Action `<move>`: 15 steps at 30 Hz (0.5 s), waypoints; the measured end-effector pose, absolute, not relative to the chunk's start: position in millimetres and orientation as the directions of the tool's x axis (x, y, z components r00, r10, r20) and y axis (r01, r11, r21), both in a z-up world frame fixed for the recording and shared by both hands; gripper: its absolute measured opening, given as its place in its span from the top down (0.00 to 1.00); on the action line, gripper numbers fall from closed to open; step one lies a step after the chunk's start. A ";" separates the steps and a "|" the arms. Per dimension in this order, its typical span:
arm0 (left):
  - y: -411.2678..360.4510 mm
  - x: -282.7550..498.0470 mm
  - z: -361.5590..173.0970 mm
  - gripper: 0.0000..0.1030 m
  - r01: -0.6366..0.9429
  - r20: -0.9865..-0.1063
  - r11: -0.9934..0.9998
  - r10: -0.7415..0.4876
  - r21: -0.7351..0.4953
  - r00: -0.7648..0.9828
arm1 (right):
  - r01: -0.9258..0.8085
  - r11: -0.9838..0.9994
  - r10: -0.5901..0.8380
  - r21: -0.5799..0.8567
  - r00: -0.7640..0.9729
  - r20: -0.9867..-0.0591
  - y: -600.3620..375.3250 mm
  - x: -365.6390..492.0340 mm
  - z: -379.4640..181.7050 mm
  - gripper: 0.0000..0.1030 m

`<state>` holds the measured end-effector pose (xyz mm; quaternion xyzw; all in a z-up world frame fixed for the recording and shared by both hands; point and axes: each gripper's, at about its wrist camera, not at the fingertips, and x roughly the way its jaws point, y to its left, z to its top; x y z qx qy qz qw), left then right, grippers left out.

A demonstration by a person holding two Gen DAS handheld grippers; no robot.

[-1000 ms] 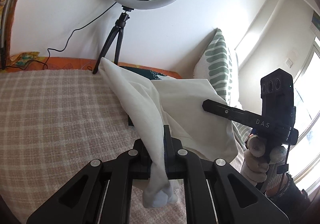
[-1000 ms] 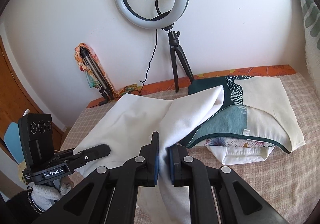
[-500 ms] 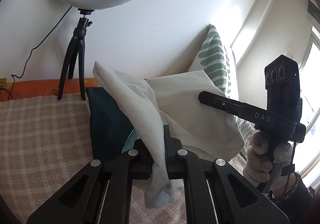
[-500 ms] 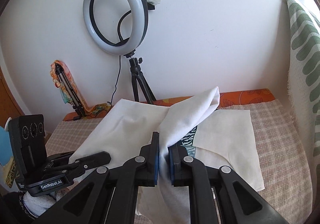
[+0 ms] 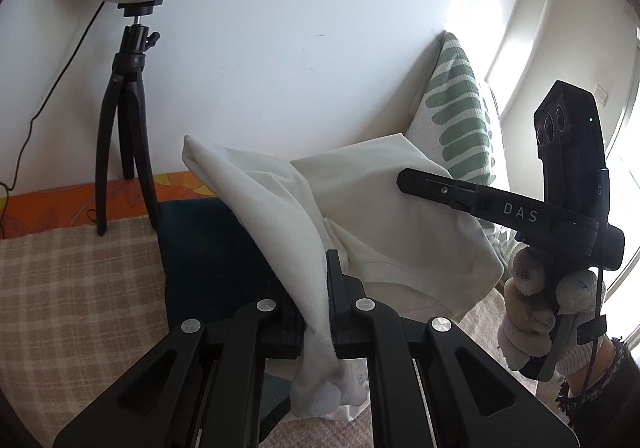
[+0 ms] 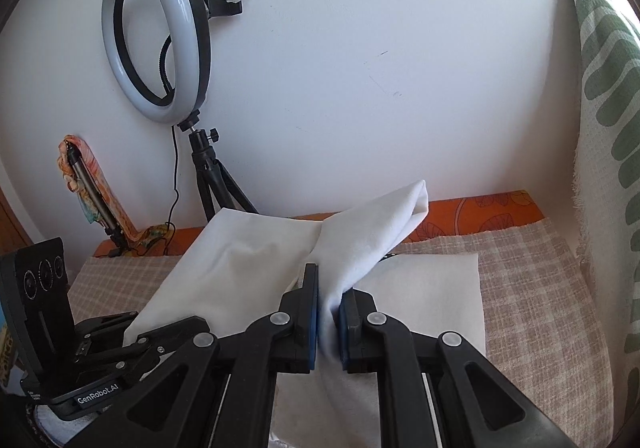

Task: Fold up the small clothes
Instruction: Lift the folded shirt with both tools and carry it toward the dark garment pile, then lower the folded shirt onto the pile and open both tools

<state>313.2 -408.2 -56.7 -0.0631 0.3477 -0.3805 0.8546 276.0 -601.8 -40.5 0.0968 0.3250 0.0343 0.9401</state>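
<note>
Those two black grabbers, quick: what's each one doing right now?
Left gripper: closed, pinching a bunched edge of the white cloth.
Right gripper: closed, pinching another edge of that cloth, lifted above the bed.

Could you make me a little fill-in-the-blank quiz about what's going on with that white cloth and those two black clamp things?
1. The left gripper is ____ on the white cloth.
2. The right gripper pinches the same cloth, so the cloth is held by ____ grippers.
3. The ring light stands on a black ____ by the wall.
4. The pillow leaning in the corner has a ____ leaf pattern.

Missing words: shut; two; tripod; green
</note>
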 end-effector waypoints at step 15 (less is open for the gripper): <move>-400.5 308.1 -70.8 0.82 0.585 -0.637 0.761 -0.603 -0.280 0.480 | 0.169 0.983 -0.066 0.078 0.710 -0.701 -632.3 293.3 -71.4 0.71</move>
